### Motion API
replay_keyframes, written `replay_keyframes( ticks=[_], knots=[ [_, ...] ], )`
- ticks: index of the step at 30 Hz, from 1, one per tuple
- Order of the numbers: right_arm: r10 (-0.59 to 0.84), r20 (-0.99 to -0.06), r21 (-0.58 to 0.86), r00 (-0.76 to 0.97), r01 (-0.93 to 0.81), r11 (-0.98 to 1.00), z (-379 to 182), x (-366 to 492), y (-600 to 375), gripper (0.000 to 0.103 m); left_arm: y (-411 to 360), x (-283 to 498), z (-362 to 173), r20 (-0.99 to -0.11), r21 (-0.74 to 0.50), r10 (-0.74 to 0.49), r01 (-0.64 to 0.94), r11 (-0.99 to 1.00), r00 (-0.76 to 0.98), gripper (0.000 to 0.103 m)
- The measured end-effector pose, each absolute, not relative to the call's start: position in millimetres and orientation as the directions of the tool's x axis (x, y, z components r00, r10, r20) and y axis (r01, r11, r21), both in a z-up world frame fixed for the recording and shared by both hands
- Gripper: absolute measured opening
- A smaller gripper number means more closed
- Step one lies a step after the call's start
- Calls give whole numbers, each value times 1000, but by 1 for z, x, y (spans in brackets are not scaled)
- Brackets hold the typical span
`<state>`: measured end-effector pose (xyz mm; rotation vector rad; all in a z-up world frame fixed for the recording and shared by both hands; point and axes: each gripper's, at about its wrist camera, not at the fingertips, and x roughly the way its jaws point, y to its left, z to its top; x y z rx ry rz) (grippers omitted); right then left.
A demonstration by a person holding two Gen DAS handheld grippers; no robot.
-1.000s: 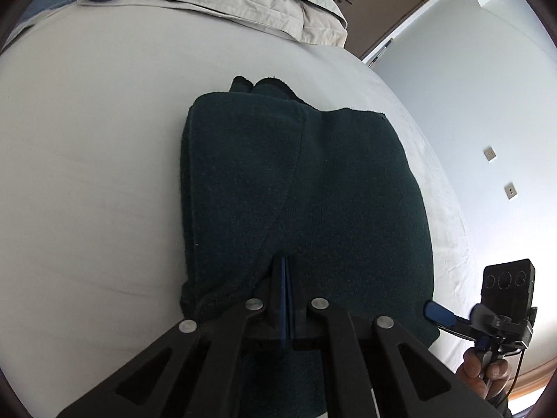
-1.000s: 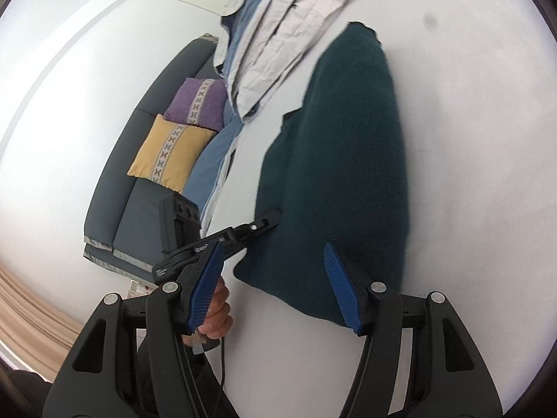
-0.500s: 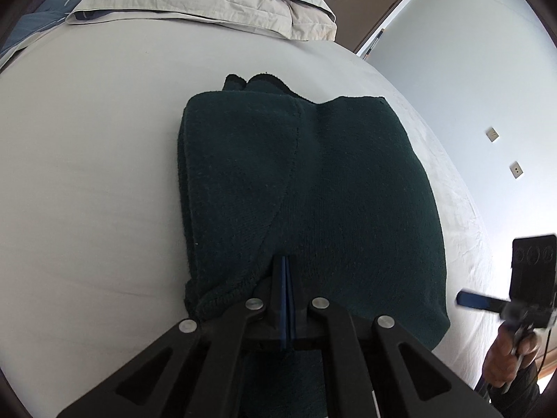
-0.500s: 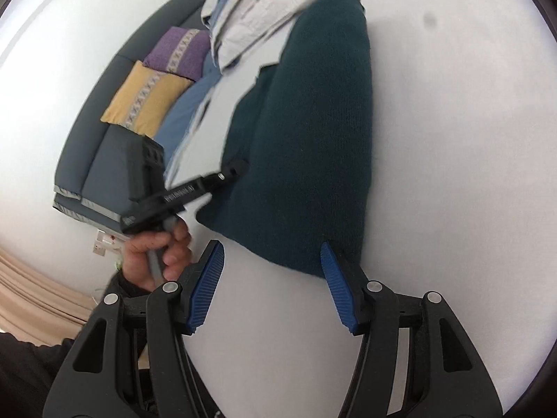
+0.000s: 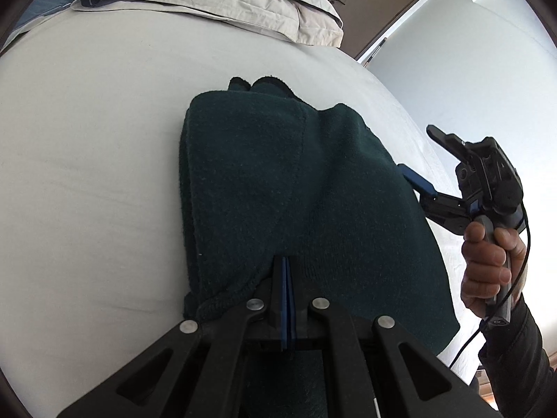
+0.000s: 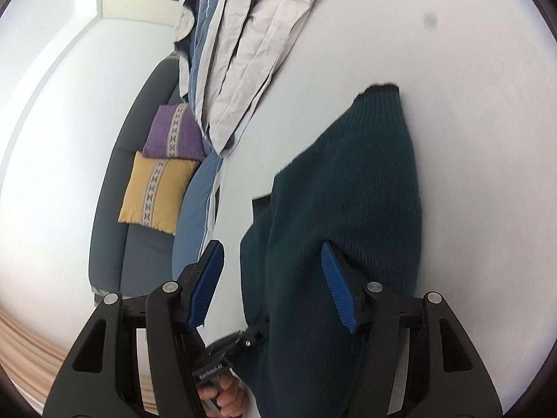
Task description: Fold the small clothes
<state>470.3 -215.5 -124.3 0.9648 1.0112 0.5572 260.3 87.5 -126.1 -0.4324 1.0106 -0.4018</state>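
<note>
A dark green knitted garment lies folded lengthwise on the white bed sheet. My left gripper is shut on its near hem. My right gripper shows in the left wrist view at the garment's right edge, open, one blue pad touching or just over the cloth. In the right wrist view the garment runs between the open blue pads of my right gripper; the right pad rests on the cloth. The left gripper's body shows below, held by a hand.
A folded beige and blue duvet lies at the head of the bed. A brown door stands beyond. A grey sofa with a purple cushion and a yellow cushion stands beside the bed.
My right gripper has swung up and in from below the bed edge to the garment's right side, still open. My left gripper has stayed shut on the hem.
</note>
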Motion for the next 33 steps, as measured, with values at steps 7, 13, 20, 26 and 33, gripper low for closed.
replay_keyframes(
  ticks=[7,13,20,26,33],
  knots=[
    [701,-600,782,386,94,617,-138,518,-195,58,89,260,-122,-717,-508,-502,130,851,484,7],
    [724,-496,855,478,125,504,-184,511,-235,0,88,259,-120,-718,-496,-495,139,857,489,7],
    [717,-484,812,502,-48,581,-112,490,-209,49,89,260,-122,-713,-501,-499,139,854,492,7],
    [762,-576,738,296,-212,640,-89,434,-143,57,84,261,-123,-720,-479,-482,144,866,500,7],
    [752,-522,706,402,-291,645,-90,367,-172,57,77,259,-121,-733,-434,-447,153,888,512,7]
  ],
)
